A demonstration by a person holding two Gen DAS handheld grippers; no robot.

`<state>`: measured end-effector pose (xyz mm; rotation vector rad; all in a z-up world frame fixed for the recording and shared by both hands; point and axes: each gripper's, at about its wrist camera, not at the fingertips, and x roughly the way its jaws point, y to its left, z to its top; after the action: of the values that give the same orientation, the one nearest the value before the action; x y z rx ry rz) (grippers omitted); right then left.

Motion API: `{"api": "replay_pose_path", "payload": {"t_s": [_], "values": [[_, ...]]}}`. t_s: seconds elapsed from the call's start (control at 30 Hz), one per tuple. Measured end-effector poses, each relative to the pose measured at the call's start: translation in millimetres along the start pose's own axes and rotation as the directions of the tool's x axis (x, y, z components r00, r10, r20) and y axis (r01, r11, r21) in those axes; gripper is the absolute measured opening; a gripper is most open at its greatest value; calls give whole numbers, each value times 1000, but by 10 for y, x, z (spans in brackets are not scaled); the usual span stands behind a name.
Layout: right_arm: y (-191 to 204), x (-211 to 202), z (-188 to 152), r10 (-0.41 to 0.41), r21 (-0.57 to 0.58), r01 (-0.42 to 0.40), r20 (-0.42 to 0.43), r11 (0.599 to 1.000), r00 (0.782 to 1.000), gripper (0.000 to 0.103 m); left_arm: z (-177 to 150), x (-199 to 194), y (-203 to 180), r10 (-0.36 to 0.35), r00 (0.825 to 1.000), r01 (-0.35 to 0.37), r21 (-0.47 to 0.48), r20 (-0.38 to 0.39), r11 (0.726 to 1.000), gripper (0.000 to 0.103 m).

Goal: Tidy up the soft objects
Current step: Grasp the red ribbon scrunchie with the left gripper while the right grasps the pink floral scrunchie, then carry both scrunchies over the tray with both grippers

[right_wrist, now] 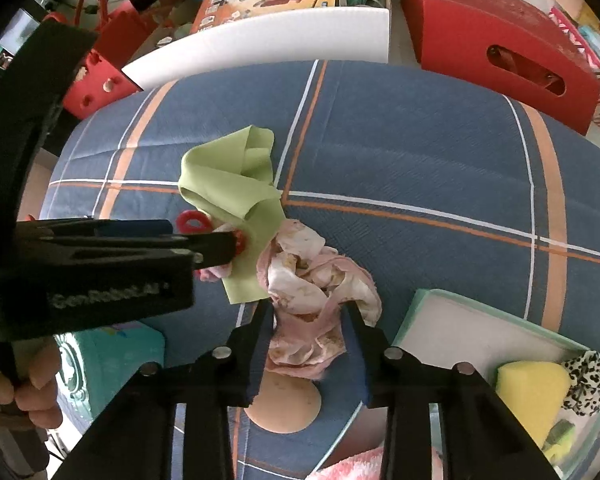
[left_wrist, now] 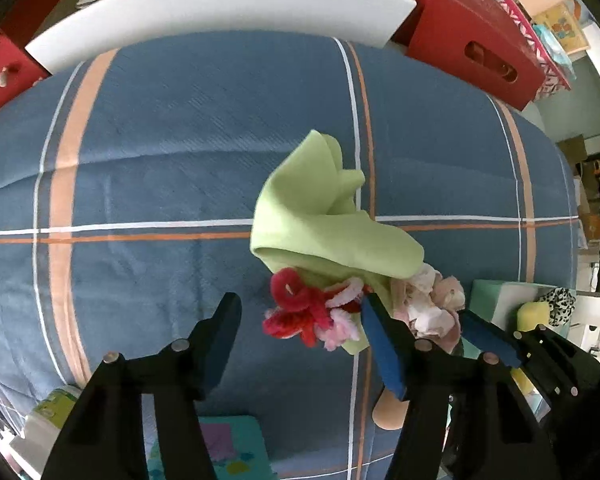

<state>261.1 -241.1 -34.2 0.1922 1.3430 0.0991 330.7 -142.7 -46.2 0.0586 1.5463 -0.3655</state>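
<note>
The pink patterned cloth (right_wrist: 312, 312) lies crumpled near the front edge of the blue plaid sheet (right_wrist: 420, 152), touching the lower corner of the green cloth (right_wrist: 228, 176); my right gripper (right_wrist: 310, 344) has its fingers set on either side of this pink bundle, partly closed, the pads pressing the fabric from left and right, though I cannot tell how firm the grip is; just beside it, to the left, the red and pink pipe-cleaner bundle (left_wrist: 312, 312) rests on the green cloth's lower edge; my left gripper (left_wrist: 300, 328) stands wide open around that bundle, the left finger (left_wrist: 224, 332) clear of it and the blue-padded right finger (left_wrist: 380, 344) close against its pink end, holding nothing; a round tan pad (right_wrist: 284, 404) lies on the sheet under my right fingers; at the right edge sits a pale green tray (right_wrist: 452, 320) containing a yellow sponge (right_wrist: 532, 396) and a black-and-white spotted item (right_wrist: 592, 380); beyond the sheet stand a white foam board (right_wrist: 268, 44) and a red box (right_wrist: 496, 44).
</note>
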Motion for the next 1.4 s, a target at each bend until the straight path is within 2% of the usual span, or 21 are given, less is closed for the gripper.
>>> {"api": "replay_pose_path", "payload": {"t_s": [0.17, 0.23, 0.37, 0.6, 0.87, 1.0, 1.13, 1.4], "values": [[18, 41, -2, 5, -10, -5, -6, 1000, 1000, 32, 16, 101, -28, -44, 999, 44, -11, -16, 999, 46], [12, 38, -5, 6, -10, -7, -7, 1000, 1000, 30, 18, 98, -39, -46, 999, 46, -11, -11, 999, 46], [20, 5, -19, 9, -10, -9, -5, 1000, 1000, 15, -25, 51, -16, -70, 998, 70, -26, 5, 997, 44], [84, -244, -112, 13, -16, -13, 22, 1000, 1000, 7, -249, -199, 82, -95, 995, 97, -46, 38, 994, 44], [248, -784, -311, -3, -41, 7, 86, 999, 996, 5, -591, -687, -15, -90, 991, 94, -37, 96, 995, 44], [275, -880, -396, -6, -42, 10, 95, 999, 995, 5, -708, -849, -57, -82, 989, 86, -23, 120, 996, 44], [302, -818, -396, 7, -30, -5, 86, 1000, 996, 7, -716, -854, -23, -61, 991, 66, -33, 121, 997, 44], [251, -484, -289, -34, -4, 34, 63, 999, 997, 9, -657, -725, 243, -34, 993, 43, -84, 112, 996, 44]]}}
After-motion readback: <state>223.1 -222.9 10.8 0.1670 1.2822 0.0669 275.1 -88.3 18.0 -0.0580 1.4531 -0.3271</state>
